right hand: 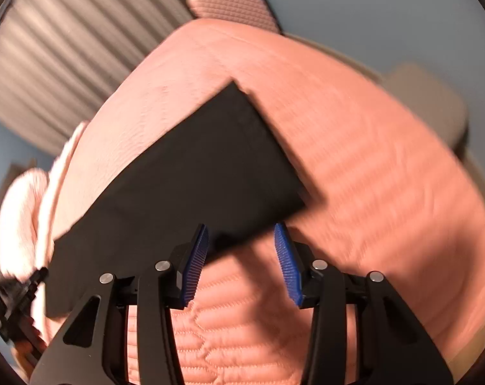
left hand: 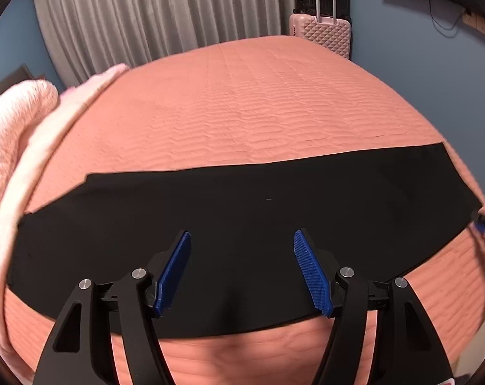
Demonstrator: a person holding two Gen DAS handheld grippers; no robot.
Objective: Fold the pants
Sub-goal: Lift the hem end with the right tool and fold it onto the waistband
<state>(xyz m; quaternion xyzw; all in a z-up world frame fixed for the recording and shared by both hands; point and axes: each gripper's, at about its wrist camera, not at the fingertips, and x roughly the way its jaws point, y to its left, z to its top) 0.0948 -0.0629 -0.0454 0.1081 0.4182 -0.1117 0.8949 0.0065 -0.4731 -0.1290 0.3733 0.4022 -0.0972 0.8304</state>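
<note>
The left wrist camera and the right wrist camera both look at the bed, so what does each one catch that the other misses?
Only the left view shows the pink suitcase's raised handle, a dark cable on the blue wall, and the pants from end to end.

Only the right view shows the pants' squared-off end close up, and a blurred grey shape beyond the bed.

Both show the black pants lying flat on the salmon quilt, the grey curtain, and an open claw with blue pads holding nothing.
</note>
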